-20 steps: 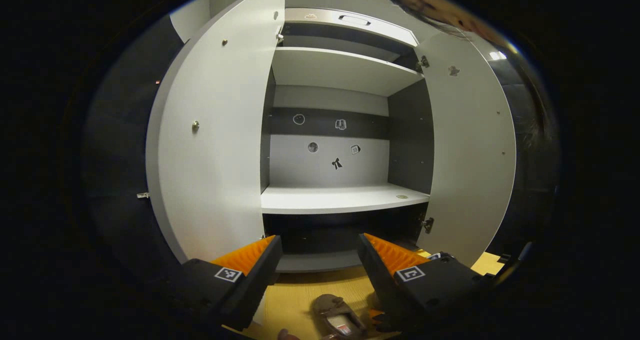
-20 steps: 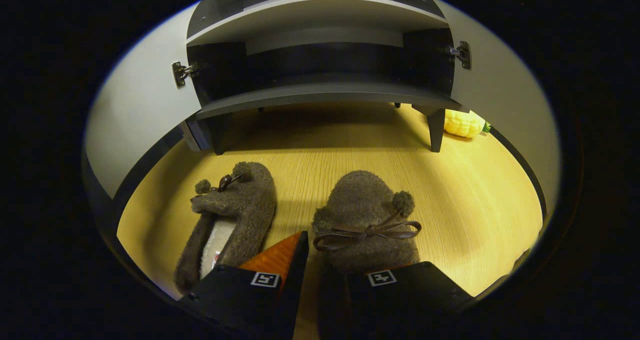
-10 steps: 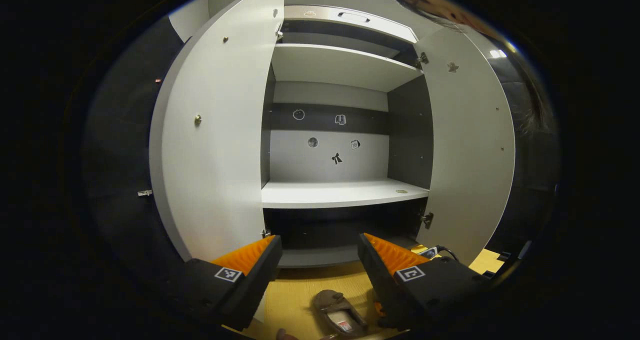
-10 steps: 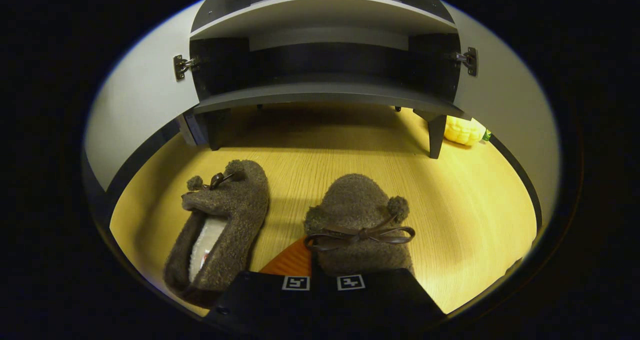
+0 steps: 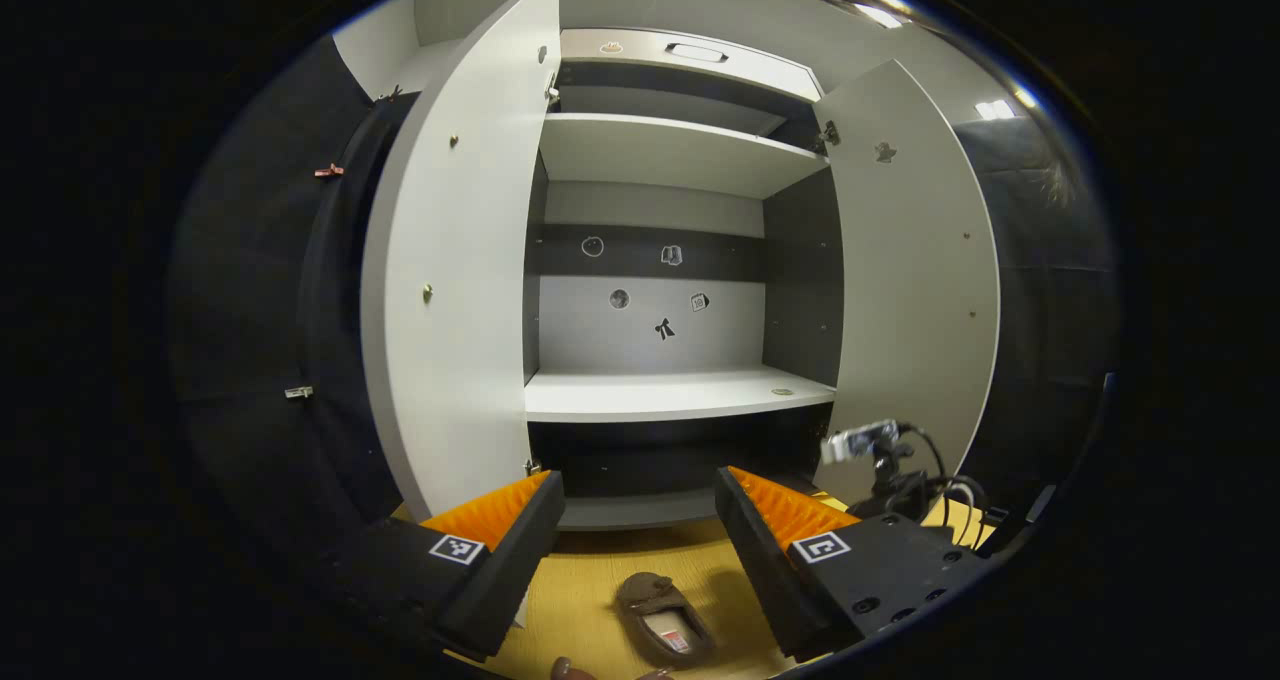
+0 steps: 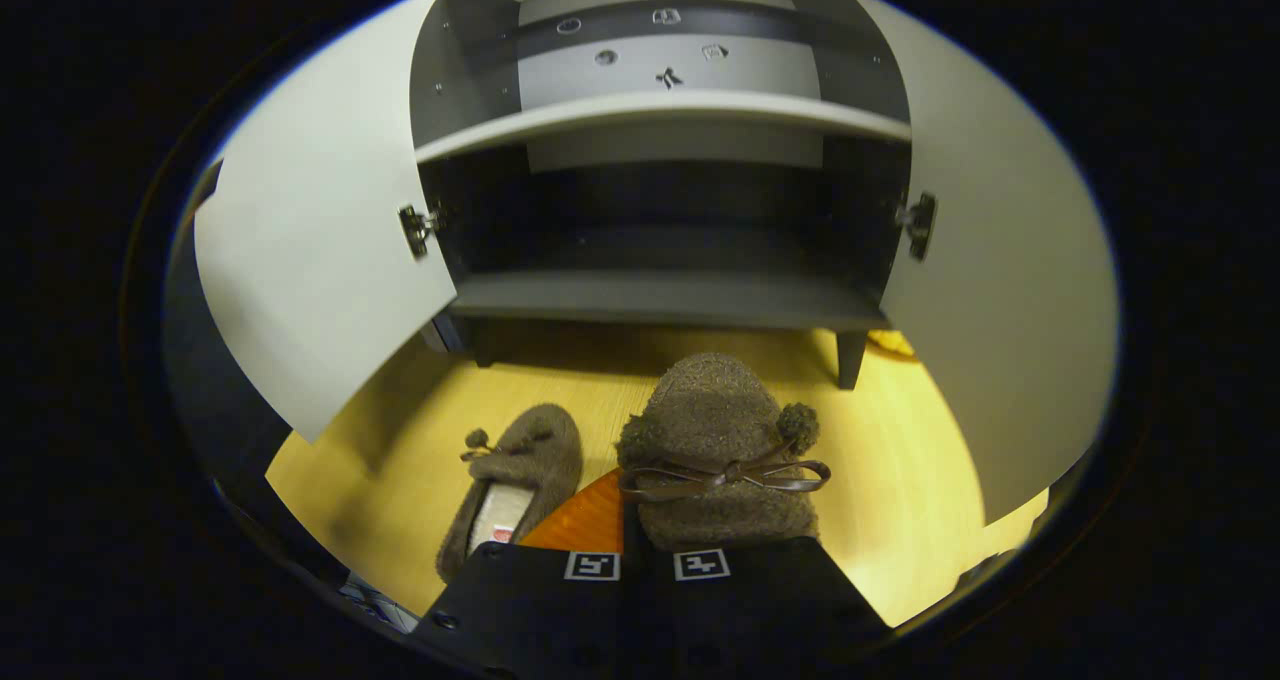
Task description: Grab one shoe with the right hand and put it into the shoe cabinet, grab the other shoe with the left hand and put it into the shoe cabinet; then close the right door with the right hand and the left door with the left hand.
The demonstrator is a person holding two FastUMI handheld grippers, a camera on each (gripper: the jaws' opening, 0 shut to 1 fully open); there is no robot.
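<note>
Two fuzzy brown bow slippers: right gripper clamped on one, other on floor; left gripper apart; two white cabinet doors open

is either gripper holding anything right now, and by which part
The right gripper is shut on the right slipper, gripping it at the heel end. The left gripper is open and holds nothing.

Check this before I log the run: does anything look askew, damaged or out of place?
Nothing stands out. The shoe cabinet stands with both doors open, one slipper sits in the right gripper, the other slipper lies upright on the floor.
</note>
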